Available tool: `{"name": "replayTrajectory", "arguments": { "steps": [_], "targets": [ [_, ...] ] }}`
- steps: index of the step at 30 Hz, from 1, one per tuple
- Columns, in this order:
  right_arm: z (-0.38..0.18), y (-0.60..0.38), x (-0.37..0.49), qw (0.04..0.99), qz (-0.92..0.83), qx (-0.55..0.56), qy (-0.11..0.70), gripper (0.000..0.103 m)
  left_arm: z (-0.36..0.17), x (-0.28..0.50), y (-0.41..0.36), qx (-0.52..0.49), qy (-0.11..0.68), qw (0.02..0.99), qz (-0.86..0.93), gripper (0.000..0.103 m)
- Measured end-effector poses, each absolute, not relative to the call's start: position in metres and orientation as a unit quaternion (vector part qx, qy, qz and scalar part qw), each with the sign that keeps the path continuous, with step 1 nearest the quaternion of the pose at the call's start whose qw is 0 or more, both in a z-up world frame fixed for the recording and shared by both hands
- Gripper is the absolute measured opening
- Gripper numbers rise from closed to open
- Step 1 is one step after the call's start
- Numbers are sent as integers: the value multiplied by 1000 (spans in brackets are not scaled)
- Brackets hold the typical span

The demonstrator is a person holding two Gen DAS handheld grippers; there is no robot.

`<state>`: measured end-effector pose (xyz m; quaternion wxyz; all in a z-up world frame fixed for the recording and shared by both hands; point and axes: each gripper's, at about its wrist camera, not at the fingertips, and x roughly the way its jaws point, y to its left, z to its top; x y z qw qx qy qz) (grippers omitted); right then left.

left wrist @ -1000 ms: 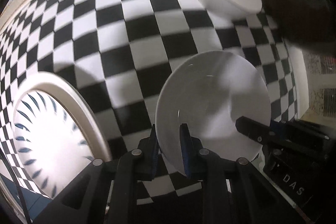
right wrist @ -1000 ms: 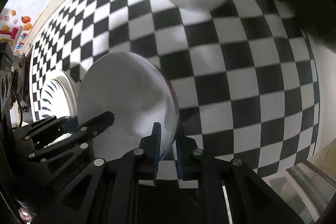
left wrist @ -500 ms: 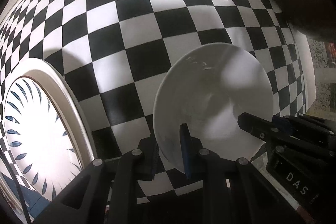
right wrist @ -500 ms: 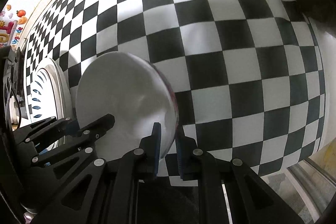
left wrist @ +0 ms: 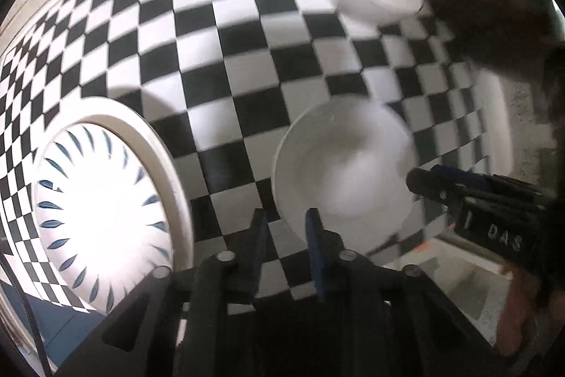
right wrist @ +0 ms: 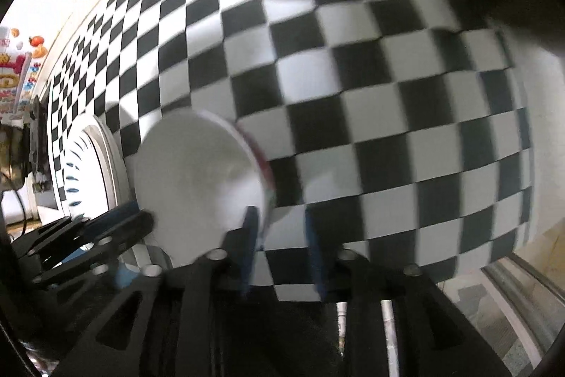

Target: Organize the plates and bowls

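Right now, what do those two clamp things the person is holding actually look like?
Both are matte black frames of angular bars joined by round silver pivots. The left gripper and the right gripper each end in two flat fingers faced with dark blue pads. Seen from the left camera, the right one's side carries white letters "DAS". A thin black cable runs past the left one.

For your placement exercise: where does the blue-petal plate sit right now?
In the left wrist view, the blue-petal plate lies on the checkered cloth at lower left, beside the near white bowl.
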<state>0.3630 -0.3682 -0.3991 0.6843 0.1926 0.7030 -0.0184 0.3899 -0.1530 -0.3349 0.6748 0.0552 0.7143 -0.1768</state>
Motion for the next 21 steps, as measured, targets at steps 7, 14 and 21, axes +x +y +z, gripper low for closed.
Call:
{"name": "replayTrajectory", "arguments": {
  "steps": [7,14,21],
  "targets": [
    [-352,-405,389,768,-42,222,599,78,-289,443,-170,42,663,725,-183,26],
    [-380,-420,447,750,-33,212,625,78,-302,514,-201,58,646,740,-178,26],
    [-411,-435,496,738,-62,189,645,78,-344,566,-232,47,680,707,-189,26]
  ]
}}
